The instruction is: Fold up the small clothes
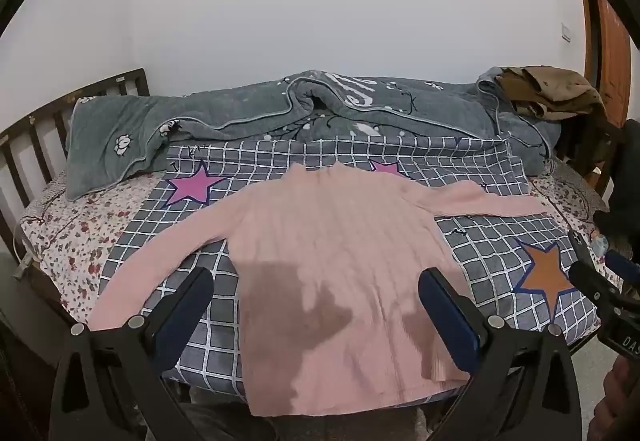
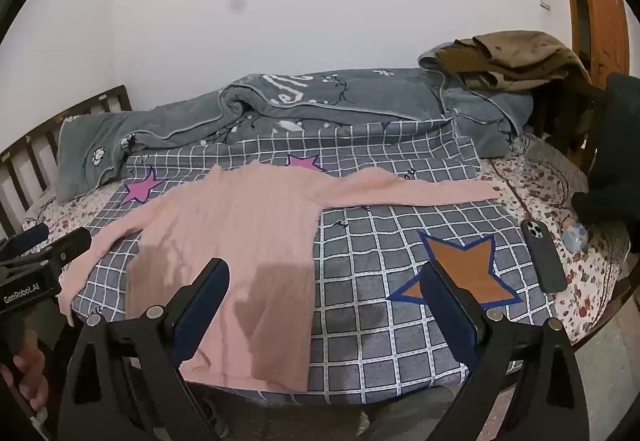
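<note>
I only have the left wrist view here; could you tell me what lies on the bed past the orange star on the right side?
Observer: A dark phone lies face down on the floral sheet, right of the star.
Operator: Thank you. Is anything beside it?
Observer: Yes, a small bluish object sits just beyond the phone; I cannot tell what it is.
Operator: And is the right gripper holding the pink sweater?
Observer: No, the right gripper is open above the sweater's hem corner.

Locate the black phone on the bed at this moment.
In the right wrist view the black phone lies camera side up near the bed's right edge on the floral sheet, just right of the orange star and beside a small blue object.
</note>
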`<control>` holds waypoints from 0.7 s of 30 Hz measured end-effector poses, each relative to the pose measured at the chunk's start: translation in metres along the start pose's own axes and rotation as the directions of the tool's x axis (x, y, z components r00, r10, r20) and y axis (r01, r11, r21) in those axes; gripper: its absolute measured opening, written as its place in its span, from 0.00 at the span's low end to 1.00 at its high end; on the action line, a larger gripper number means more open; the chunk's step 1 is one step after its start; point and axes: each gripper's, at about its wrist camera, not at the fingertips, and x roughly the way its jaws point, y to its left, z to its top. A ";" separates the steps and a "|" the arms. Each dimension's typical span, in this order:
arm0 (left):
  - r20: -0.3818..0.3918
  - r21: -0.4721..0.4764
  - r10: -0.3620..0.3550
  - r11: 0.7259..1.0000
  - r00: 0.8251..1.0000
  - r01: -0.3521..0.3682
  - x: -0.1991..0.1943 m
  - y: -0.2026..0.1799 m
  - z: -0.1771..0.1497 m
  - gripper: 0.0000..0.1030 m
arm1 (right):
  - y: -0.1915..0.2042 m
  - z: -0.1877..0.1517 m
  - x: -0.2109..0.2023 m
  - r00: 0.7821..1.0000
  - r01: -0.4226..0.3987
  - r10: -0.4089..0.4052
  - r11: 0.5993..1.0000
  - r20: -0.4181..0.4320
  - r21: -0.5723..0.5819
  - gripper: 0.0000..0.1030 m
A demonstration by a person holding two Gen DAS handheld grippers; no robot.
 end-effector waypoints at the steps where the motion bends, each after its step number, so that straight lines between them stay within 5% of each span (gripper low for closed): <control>1: 0.000 0.000 -0.003 1.000 1.000 0.003 0.000 0.000 0.000 1.00 | 0.001 0.000 0.000 1.000 -0.002 0.002 1.000 -0.001 0.000 0.92; 21: 0.023 -0.049 -0.015 0.999 1.000 0.016 -0.010 0.012 0.006 1.00 | 0.008 0.005 -0.010 1.000 0.002 -0.002 1.000 0.013 -0.016 0.92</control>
